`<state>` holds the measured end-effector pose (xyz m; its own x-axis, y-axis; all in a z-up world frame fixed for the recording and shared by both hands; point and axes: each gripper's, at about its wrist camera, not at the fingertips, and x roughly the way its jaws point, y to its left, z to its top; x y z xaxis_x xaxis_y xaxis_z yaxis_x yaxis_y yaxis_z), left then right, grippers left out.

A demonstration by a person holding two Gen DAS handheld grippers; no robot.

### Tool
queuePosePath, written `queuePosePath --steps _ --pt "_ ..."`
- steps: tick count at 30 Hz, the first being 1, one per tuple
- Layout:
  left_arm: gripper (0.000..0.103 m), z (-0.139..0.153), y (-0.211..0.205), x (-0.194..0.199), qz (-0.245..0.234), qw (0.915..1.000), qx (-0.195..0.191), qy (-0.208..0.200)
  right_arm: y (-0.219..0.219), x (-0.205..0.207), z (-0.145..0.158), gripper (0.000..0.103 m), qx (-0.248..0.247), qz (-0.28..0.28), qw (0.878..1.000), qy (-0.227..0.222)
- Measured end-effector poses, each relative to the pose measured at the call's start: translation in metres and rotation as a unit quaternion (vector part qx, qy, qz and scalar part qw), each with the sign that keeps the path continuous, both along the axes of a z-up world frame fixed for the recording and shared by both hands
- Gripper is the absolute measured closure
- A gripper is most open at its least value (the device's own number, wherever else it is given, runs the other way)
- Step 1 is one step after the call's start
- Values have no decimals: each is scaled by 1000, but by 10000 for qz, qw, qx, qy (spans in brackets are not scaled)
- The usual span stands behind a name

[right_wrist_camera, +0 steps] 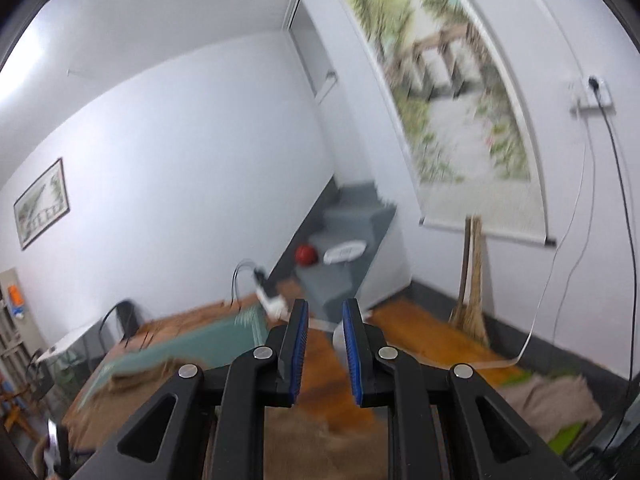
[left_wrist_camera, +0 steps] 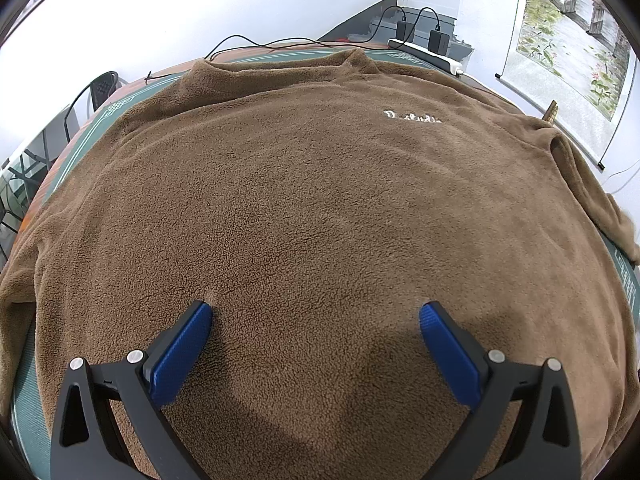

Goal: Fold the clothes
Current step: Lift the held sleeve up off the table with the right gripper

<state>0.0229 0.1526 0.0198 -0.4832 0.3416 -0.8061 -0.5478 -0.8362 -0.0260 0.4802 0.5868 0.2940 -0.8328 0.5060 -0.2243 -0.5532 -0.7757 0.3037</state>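
Fold not begun, judging by the lay of the cloth: the brown fleece sweater (left_wrist_camera: 320, 208) lies spread flat, front up, over most of the green-matted surface (left_wrist_camera: 60, 160), collar at the far edge and hem nearest the left wrist camera. At far left one sleeve runs off toward the near-left edge; no layer is turned over in the body. Fabric is thick, short-pile fleece, matte, softly pebbled, with pale embroidered lettering (left_wrist_camera: 412, 117) on the chest (too small to read). The left gripper (left_wrist_camera: 316, 312) hovers low over the hem area, jaws released and spread wide, blue ribbed pads (left_wrist_camera: 184, 352) at or just above the pile, nothing between them. Further right, the other sleeve (left_wrist_camera: 580, 184) is bunched at the surface's right edge. In the right wrist view, blurred, the right gripper (right_wrist_camera: 325, 354) points out across the room, jaws drawn nearly together with a narrow gap showing bare floor; no cloth is visible between the pads. Remaining: both sleeves in, then body folds.
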Motion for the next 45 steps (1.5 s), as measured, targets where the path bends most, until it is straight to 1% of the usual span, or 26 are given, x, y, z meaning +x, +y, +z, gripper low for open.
queuePosePath --steps 2,3,4,5,6,7,8,10,11,13,15,17,19,22,24,25,27,28,29,33,37,38,40,42,44,45 --pt "0 0 0 0 0 10000 4 -1 5 -8 5 82 -197 224 9995 83" --pt "0 0 1 0 0 10000 4 -1 6 -11 3 82 -306 395 9987 82" --pt "0 0 1 0 0 10000 5 -1 5 -15 -3 79 -397 561 9976 4" --pt "0 0 1 0 0 10000 5 -2 3 -17 -14 64 -449 598 9971 -125" --pt "0 0 1 0 0 10000 5 -2 0 -19 -26 47 -494 612 9966 -261" --pt "0 0 1 0 0 10000 4 -2 -1 -19 -41 8 -609 611 9956 -361" --pt "0 0 1 0 1 10000 1 -1 -2 -17 -56 0 -736 607 9944 -455" --pt "0 0 1 0 0 10000 -3 0 1 -9 -83 0 -1134 599 9903 -530" --pt "0 0 1 0 0 10000 -6 1 4 -5 -97 0 -1430 667 9861 -513" --pt "0 0 1 0 -1 10000 -6 2 10 4 -129 0 -2173 800 9717 -460" --pt "0 0 1 0 -2 10000 -6 2 10 12 -147 0 -2457 818 9645 -507" --pt "0 0 1 0 -3 10000 -4 1 11 18 -153 0 -2368 652 9670 -673" --pt "0 0 1 0 -3 10000 -1 0 19 21 -156 0 -2385 589 9670 -674" --pt "0 0 1 0 -2 10000 4 -1 41 24 -165 0 -2728 600 9586 -552" --pt "0 0 1 0 -1 10000 4 0 57 21 -182 1 -3007 616 9503 -529" --pt "0 0 1 0 -1 10000 3 1 64 20 -191 5 -3128 633 9462 -528" --pt "0 0 2 0 0 10000 -5 3 74 15 -206 18 -3364 717 9375 -528" --pt "0 0 2 0 1 10000 -9 5 79 12 -212 29 -3472 757 9332 -542" --pt "0 0 2 0 2 10000 -12 6 84 9 -218 34 -3570 791 9291 -560" --pt "0 0 2 0 1 10000 -15 8 97 2 -236 35 -3735 759 9224 -616" --pt "0 0 2 0 -4 10000 -12 7 105 3 -244 36 -3813 670 9200 -604" --pt "0 0 2 0 -4 10000 -12 7 106 3 -245 39 -3850 702 9186 -538" --pt "0 0 2 0 -4 10000 -12 7 106 1 -244 45 -3940 930 9139 -285" --pt "0 -1 2 0 -7 10000 -11 7 105 -2 -239 45 -3985 1203 9093 -13" --pt "0 -1 2 0 -8 10000 -11 7 102 -8 -235 45 -3966 1429 9068 13" --pt "0 -1 2 0 -9 10000 -11 7 101 -11 -235 45 -3932 1445 9080 -75"
